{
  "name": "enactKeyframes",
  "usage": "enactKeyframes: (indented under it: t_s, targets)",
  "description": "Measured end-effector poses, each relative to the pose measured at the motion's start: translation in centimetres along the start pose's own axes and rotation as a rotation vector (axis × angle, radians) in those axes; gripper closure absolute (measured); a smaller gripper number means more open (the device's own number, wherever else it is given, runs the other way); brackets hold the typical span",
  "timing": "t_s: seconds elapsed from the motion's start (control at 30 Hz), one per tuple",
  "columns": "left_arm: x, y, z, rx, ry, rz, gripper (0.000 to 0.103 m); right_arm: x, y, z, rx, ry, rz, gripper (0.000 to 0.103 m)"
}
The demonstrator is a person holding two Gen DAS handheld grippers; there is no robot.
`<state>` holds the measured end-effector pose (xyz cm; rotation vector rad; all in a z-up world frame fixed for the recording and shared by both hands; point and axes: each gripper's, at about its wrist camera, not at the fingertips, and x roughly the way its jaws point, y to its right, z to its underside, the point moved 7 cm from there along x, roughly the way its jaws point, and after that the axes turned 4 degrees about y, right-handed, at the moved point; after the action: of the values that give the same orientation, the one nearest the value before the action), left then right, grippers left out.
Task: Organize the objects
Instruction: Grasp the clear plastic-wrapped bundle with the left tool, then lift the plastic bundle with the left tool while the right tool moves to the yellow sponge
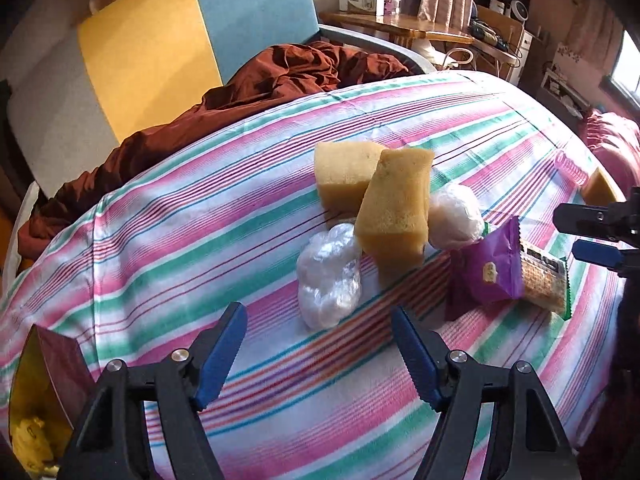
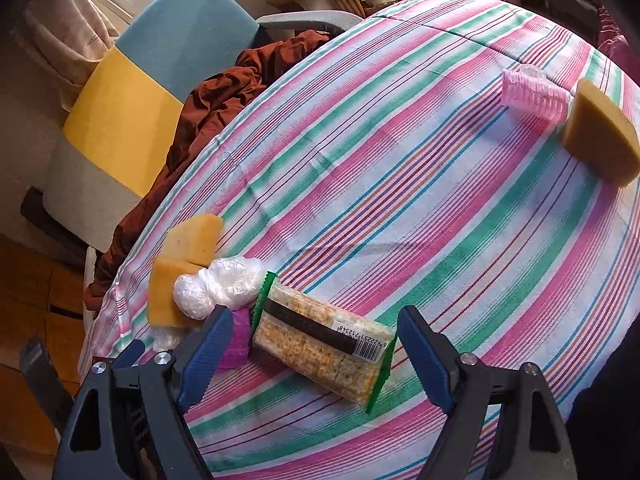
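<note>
On the striped cloth, woven in pink, green and white bands, I find the objects gathered in a loose cluster. I count two porous yellow sponge blocks in the left view, one leaning against the other, and a third sponge wedge lying well apart at the far right beside one pink ribbed roller. Two crinkled clear plastic balls touch the sponges. One glossy purple packet and one clear cracker pack with green ends lie side by side. My left gripper hangs over bare cloth just short of the nearer plastic ball, jaws apart and holding nothing. My right gripper stands with its blue ridged jaws wide on either side of the cracker pack; I see gaps at both pads, so nothing is gripped. A rust-coloured crumpled fabric lies beyond the cloth's edge.
</note>
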<state>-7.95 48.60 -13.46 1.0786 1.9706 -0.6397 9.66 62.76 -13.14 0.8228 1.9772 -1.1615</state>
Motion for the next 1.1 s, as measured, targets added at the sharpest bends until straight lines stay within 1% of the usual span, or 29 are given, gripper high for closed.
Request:
enactKeyframes:
  t_s: [0.1, 0.13, 0.2, 0.23, 0.27, 0.37, 0.4, 0.63, 0.7, 0.8, 0.97, 1.03, 1.1]
  targets:
    - [1.8, -0.2, -1.1, 0.018, -0.006, 0.0, 0.031, 0.2, -0.1, 0.0, -0.003, -0.005, 0.003, 0.017]
    - [2.4, -0.2, -1.4, 0.021, -0.01, -0.002, 0.035, 0.2, -0.1, 0.0, -0.007, -0.01, 0.004, 0.017]
    - [3.6, -0.3, -1.8, 0.01, -0.02, 0.011, 0.044, 0.4, -0.2, 0.0, -0.016, -0.019, 0.007, 0.017]
    - [4.1, -0.4, -1.9, -0.001, -0.027, 0.016, 0.057, 0.4, -0.2, 0.0, -0.019, -0.021, 0.009, 0.017]
    - [4.5, -0.5, -1.9, -0.012, -0.034, 0.017, 0.067, 0.5, -0.2, 0.0, -0.021, -0.021, 0.012, 0.017]
    - [4.3, -0.5, -1.7, -0.06, -0.01, 0.032, 0.068, 0.5, 0.1, -0.2, -0.013, -0.018, 0.019, 0.017]
    - [4.1, -0.4, -1.4, -0.061, -0.003, 0.03, 0.068, 0.6, 0.1, -0.2, -0.009, -0.017, 0.02, 0.017]
    - [1.5, 1.3, 2.4, -0.136, 0.011, 0.028, 0.068, 0.6, 0.8, -0.1, 0.014, -0.006, 0.025, 0.017]
    - [0.4, 2.0, 3.8, -0.133, 0.023, 0.009, 0.068, 0.7, 0.9, -0.2, 0.021, -0.007, 0.026, 0.017]
    - [-1.2, 3.2, 6.0, -0.125, 0.052, 0.001, 0.068, 0.7, 1.2, -0.2, 0.031, -0.006, 0.033, 0.017]
    - [-3.8, 4.5, 9.7, -0.09, 0.14, -0.006, 0.067, 0.9, 1.5, -0.2, 0.042, -0.014, 0.04, 0.017]
    - [-4.4, 4.9, 10.6, -0.071, 0.17, -0.017, 0.067, 0.9, 1.6, -0.2, 0.038, -0.014, 0.049, 0.017]
    - [-4.6, 5.1, 10.8, -0.068, 0.18, -0.015, 0.067, 0.9, 1.6, -0.2, 0.036, -0.01, 0.056, 0.017]
